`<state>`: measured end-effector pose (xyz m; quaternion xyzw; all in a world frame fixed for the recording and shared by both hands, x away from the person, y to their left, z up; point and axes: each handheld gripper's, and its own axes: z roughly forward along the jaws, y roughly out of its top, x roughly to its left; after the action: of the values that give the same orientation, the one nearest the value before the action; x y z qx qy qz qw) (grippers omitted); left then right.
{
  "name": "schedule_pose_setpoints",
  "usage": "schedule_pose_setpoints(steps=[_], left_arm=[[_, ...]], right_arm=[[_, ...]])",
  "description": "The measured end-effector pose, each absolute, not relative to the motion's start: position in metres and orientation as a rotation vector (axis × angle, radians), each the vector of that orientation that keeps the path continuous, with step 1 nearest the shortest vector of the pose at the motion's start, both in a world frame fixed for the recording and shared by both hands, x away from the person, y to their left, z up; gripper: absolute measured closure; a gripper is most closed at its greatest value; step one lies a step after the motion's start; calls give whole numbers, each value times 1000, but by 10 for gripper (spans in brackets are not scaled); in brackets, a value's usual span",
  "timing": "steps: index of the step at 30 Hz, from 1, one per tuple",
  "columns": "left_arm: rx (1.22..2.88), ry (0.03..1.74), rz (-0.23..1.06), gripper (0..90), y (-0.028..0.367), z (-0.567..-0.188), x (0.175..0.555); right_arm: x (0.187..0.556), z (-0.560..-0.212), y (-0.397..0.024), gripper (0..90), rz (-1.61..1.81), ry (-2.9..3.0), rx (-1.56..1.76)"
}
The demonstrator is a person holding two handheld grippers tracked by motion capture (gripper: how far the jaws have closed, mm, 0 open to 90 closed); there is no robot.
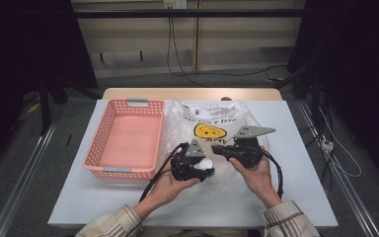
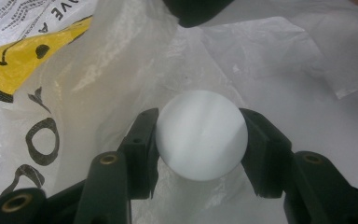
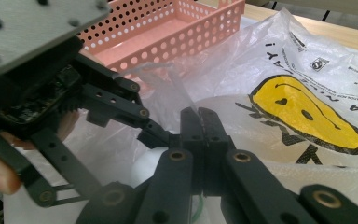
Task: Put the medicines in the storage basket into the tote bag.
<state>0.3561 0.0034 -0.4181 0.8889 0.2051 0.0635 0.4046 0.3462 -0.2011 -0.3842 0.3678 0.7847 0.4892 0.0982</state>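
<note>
White, round and smooth, a ball-shaped object (image 2: 201,135) sits clamped between the two black jaws of the left gripper (image 2: 200,149), at the 6 o'clock edge of a crumpled translucent plastic shopping bag (image 1: 212,129) printed with a yellow smiley face and black lettering. Seen from the high view, ball (image 1: 206,164) and left gripper (image 1: 206,168) near table centre, just toward 5 o'clock of a perforated pink plastic basket (image 1: 128,138) standing empty at 9 o'clock on the pale grey tabletop (image 1: 296,163). Right gripper (image 1: 216,148) at about 2 o'clock of the ball, jaws pressed together on a thin fold of the bag film (image 3: 186,105), pinning or lifting the plastic beside the left gripper (image 3: 156,135). Left hand (image 1: 170,185) and right hand (image 1: 256,173) entering from 6 o'clock, plaid sleeves at the table's near edge. Judged step in hand: drawing the white ball out of the bag while the film is held back. Next move, as a judgement: lift the ball free of the loose plastic, keep the grip firm on a slippery round surface, then carry it toward 9 o'clock and lower it into the basket; bag film could cling and drag along.
</note>
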Motion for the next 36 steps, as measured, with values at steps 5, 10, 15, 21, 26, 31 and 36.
schedule_pose_setpoints(steps=[5,10,15,21,26,31,36], left_arm=[[2254,537,185,509,-2,-428,362],[2244,568,211,509,-5,-432,368],[2207,622,221,509,-8,-439,377],[2191,645,240,509,-10,-441,385],[2178,649,246,508,-12,-444,388],[2199,648,234,504,-12,-444,387],[2212,660,215,464,-9,-442,386]], right_arm=[[343,-390,-202,900,1435,2345,1093],[341,-395,-203,900,1419,2362,1103],[341,-397,-202,900,1412,2374,1103],[342,-402,-201,900,1410,2388,1112],[342,-404,-201,900,1402,2393,1115],[343,-405,-202,900,1400,2389,1122],[344,-405,-204,900,1400,2380,1126]])
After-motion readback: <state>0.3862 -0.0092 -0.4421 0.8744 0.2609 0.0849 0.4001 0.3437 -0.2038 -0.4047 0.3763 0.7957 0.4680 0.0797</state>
